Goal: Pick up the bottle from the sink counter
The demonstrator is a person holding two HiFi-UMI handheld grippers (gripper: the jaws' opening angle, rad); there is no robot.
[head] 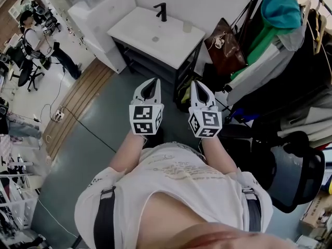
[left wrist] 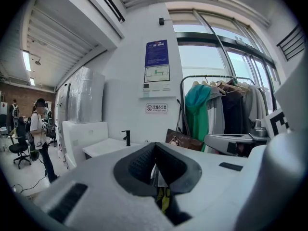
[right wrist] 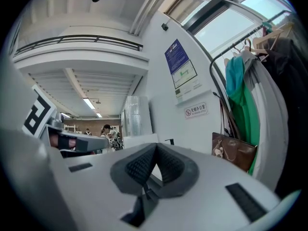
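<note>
The white sink counter [head: 171, 48] stands ahead of me, with a black faucet [head: 163, 11] at its back. A small pale container [head: 187, 26], apparently the bottle, stands at the counter's back right corner. My left gripper [head: 154, 81] and right gripper [head: 197, 84] are held side by side over the floor, well short of the counter, both shut and empty. In the left gripper view the left gripper [left wrist: 155, 146] points toward the faucet [left wrist: 126, 137] and counter [left wrist: 103, 148]. The right gripper [right wrist: 156, 147] has its tips touching; the bottle does not show there.
A brown bag [head: 226, 48] leans against the counter's right side. A clothes rack with a teal garment [head: 281, 7] and other clothes fills the right. A black office chair [head: 290, 173] sits near my right. A person [head: 32, 35] stands far left. A cable [head: 78, 119] runs across the floor.
</note>
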